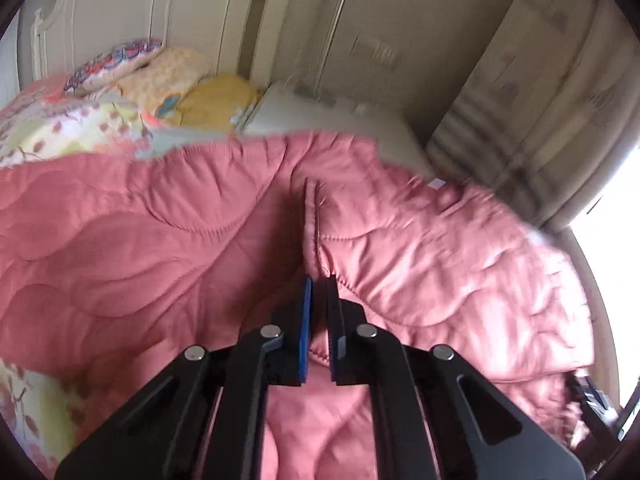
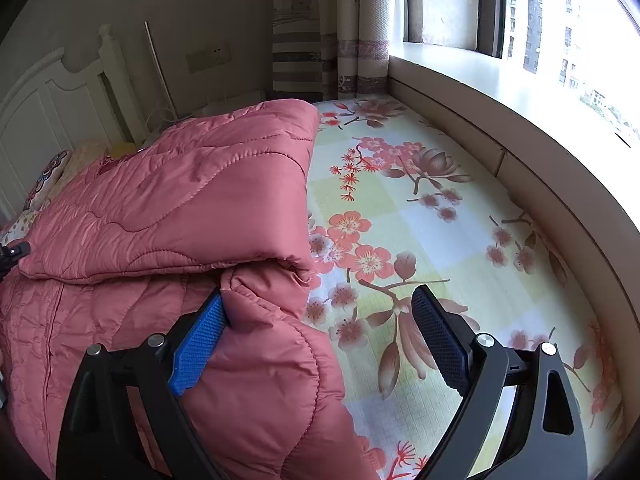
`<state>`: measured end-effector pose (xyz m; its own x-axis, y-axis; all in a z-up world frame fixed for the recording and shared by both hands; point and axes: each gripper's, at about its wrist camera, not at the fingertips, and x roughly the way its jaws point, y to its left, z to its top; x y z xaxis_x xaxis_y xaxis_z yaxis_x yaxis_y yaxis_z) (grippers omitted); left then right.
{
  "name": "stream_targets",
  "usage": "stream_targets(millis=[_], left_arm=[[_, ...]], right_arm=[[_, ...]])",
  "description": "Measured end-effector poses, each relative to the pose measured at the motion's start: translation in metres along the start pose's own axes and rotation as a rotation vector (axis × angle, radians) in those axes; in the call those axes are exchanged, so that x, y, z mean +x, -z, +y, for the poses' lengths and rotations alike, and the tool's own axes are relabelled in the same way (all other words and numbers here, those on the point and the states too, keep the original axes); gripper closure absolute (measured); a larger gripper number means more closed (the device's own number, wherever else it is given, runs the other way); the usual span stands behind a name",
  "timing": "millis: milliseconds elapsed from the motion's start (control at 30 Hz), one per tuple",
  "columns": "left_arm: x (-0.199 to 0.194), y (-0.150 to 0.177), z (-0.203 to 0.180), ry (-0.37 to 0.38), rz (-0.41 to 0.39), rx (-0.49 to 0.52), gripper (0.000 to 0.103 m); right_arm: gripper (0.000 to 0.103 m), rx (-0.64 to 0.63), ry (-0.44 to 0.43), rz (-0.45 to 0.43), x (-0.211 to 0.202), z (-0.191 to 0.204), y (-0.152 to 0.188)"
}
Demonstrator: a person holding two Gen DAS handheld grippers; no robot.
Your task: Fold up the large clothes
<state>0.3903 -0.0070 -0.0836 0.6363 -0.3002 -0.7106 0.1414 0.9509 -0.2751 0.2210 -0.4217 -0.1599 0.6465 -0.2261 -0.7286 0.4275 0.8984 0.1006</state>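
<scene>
A large pink quilted jacket (image 1: pixel 168 240) lies on the bed and fills the left wrist view. My left gripper (image 1: pixel 318 284) is shut on a stitched edge of it, the fabric pinched between the blue pads. In the right wrist view the jacket (image 2: pixel 160 208) lies partly folded on the left, one layer laid over another. My right gripper (image 2: pixel 320 308) is open wide. Its left blue pad (image 2: pixel 198 348) touches a puffy fold of the jacket; its right pad (image 2: pixel 440 340) is over the bare sheet.
The floral bedsheet (image 2: pixel 420 220) spreads right of the jacket. A padded ledge and windowsill (image 2: pixel 500 92) border the bed on the right. Pillows and folded blankets (image 1: pixel 160 80) lie by the white headboard (image 1: pixel 132 12). Curtains (image 2: pixel 320 32) hang at the far corner.
</scene>
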Motion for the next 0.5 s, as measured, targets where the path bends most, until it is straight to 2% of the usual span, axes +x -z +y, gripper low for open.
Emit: stream_targets(millis=[67,167,233,267,300,333,367,400,433,467,500], left_arm=[[-0.017,0.003,0.002,0.01,-0.016,-0.01,0.097],[-0.014,0.008,0.018,-0.042,0.01,-0.055,0.095],[0.002,0.015,0.029,-0.071,0.024,-0.058,0.087],[0.01,0.019,0.036,-0.051,0.035,-0.064,0.075],[0.012,0.021,0.04,-0.012,0.026,-0.075,0.073],[0.006,0.023,0.042,-0.008,0.0,-0.082,0.066],[-0.002,0.023,0.039,-0.041,-0.03,-0.085,0.055],[-0.015,0.023,0.034,-0.092,-0.084,-0.09,0.047],[-0.031,0.024,0.025,-0.136,-0.165,-0.085,0.033],[-0.049,0.025,0.011,-0.133,-0.264,-0.037,0.028],[-0.06,0.024,-0.01,-0.108,-0.314,0.056,0.026]], right_arm=[[0.015,0.001,0.0,-0.001,0.0,0.0,0.0],[0.015,-0.001,0.001,0.006,0.001,0.0,0.0],[0.015,-0.001,0.002,0.009,0.001,0.0,0.0],[0.015,0.0,0.002,0.01,0.001,0.0,0.0],[0.015,0.002,0.001,0.011,0.001,-0.001,0.0],[0.015,0.003,0.001,0.01,0.001,-0.001,0.0],[0.015,0.005,0.0,0.008,0.001,-0.001,0.0],[0.015,0.006,0.0,0.007,0.001,-0.002,0.0],[0.015,0.005,0.0,0.008,0.001,-0.002,0.0],[0.015,0.005,0.0,0.01,0.002,-0.002,0.0],[0.015,0.004,0.0,0.013,0.002,-0.002,0.0]])
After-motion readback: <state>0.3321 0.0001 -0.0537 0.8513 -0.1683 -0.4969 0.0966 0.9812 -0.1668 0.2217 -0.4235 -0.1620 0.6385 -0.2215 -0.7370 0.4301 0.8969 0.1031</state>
